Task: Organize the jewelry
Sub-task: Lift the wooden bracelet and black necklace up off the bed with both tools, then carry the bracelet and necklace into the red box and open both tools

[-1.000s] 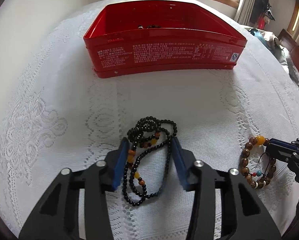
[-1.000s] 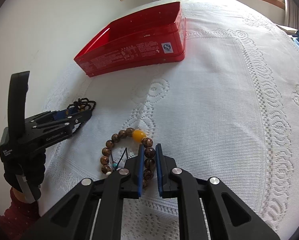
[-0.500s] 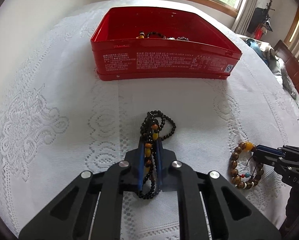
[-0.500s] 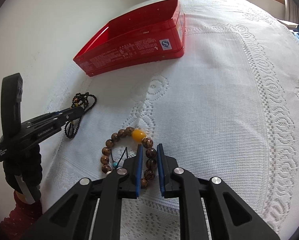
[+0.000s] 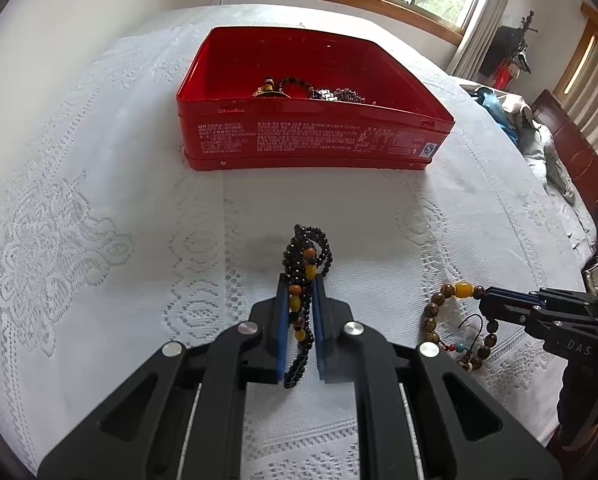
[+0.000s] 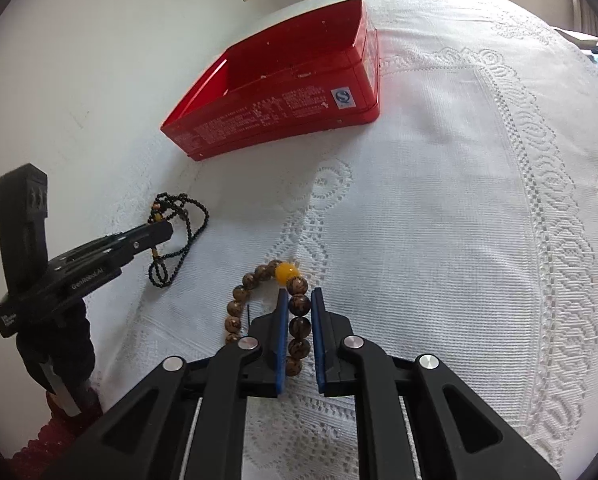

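Your left hand-held gripper [image 5: 299, 288] tilts steeply down toward the white lace cloth [image 5: 99, 208] that covers the tabletop, and its blue pads [image 5: 283, 320] are clamped together on the long strand of small black beads with orange and yellow accents [image 5: 303, 264]. The strand bunches in a knot just past the fingertips, and a loop of it hangs down between the fingers. In the right wrist view that loop dangles below the black fingers, its lower end at the cloth; whether it touches cannot be told.

Your right hand-held gripper [image 6: 299, 304] tilts down at a similar angle and is closed on the bracelet of large brown mottled wooden beads with one amber-yellow bead [image 6: 289, 274]. The beads line up between its blue pads while the rest of the ring lies on the cloth to the left.

The open red rectangular tin box with white print on its side [image 5: 311, 140] stands farther back on the cloth, well apart from both grippers, with a few pieces of beaded jewellery [image 5: 311, 90] inside it. A dark red knit sleeve [image 6: 59, 436] shows below the left gripper's handle.
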Demonstrator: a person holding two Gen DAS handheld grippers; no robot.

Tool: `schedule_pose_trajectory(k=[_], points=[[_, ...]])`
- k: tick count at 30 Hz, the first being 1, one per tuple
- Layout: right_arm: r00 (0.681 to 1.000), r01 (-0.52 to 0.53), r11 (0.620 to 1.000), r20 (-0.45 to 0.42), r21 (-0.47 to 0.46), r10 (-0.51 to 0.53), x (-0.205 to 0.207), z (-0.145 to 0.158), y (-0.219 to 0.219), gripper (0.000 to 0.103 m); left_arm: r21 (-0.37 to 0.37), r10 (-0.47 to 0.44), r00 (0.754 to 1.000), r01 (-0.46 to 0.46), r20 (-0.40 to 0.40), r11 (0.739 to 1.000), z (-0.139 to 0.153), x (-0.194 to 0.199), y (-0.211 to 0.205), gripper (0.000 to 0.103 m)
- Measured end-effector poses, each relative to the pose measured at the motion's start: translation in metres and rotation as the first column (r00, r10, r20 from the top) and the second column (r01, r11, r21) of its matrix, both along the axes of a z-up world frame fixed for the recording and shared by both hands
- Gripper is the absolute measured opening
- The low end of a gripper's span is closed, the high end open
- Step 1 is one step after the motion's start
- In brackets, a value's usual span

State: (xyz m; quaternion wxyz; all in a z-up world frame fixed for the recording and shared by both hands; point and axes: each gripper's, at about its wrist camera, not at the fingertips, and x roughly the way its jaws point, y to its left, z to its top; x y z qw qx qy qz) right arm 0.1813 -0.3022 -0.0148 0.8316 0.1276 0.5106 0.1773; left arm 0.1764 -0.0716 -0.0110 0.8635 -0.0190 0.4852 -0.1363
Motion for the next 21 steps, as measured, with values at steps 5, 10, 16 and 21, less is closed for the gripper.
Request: schedule_pose_trajectory(k=[5,10,16,21], points=[[0.999,-0.019,0.999,0.034,-0.049,0.021,0.002,0.036,0.007,0.011,-0.021,0.008,1.0,-0.008,0.019,1.0,0.016,-0.002,0.003,0.009],[0.995,-0.034,0.992,0.086,-0.122,0.044,0.005,0.078,0.014,0.011,-0.023,0.013,0.999,-0.011,0.046,1.0,0.039,0.003,0.003,0.009],[0.986,-0.02,0.985,0.158,-0.173,0.048,0.023,0.126,0.019,0.011,-0.037,0.016,0.992,-0.012,0.123,0.999,0.083,0.024,-0.003,0.009],[0.976,-0.003,0.982,0.213,-0.189,0.044,0.056,0.16,0.033,0.011,-0.077,0.005,0.98,0.011,0.199,0.997,0.122,0.051,-0.015,0.009]])
